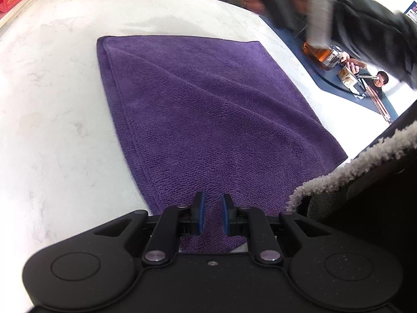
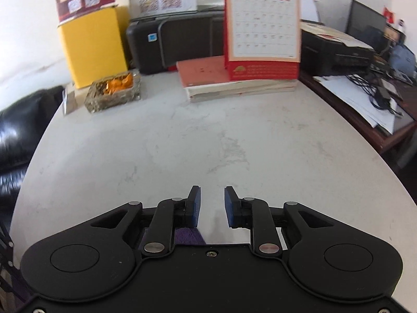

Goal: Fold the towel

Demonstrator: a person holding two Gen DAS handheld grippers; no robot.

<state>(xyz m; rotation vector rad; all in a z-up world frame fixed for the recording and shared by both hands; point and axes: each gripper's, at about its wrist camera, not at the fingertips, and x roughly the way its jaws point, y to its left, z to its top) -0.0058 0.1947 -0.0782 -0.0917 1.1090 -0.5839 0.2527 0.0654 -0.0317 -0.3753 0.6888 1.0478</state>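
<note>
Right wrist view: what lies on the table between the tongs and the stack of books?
Nothing: from the right tongs to the books, the table is bare in the right wrist view.

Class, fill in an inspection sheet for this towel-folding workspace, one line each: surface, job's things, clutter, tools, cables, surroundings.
Surface: pale marbled table, bare in the middle.
Job's things: purple towel lies flat, already folded over, fold along its left side.
Clutter: glass dish with orange contents, yellow box, stacked books bearing a desk calendar, all at the table's far edge.
Tools: left tool over the towel's near edge, jaws narrowly apart, grip on the cloth unclear; right tool open, empty, over bare table.
Cables: black tangle on the side desk.
Surroundings: printer, monitor, black sofa.
</note>
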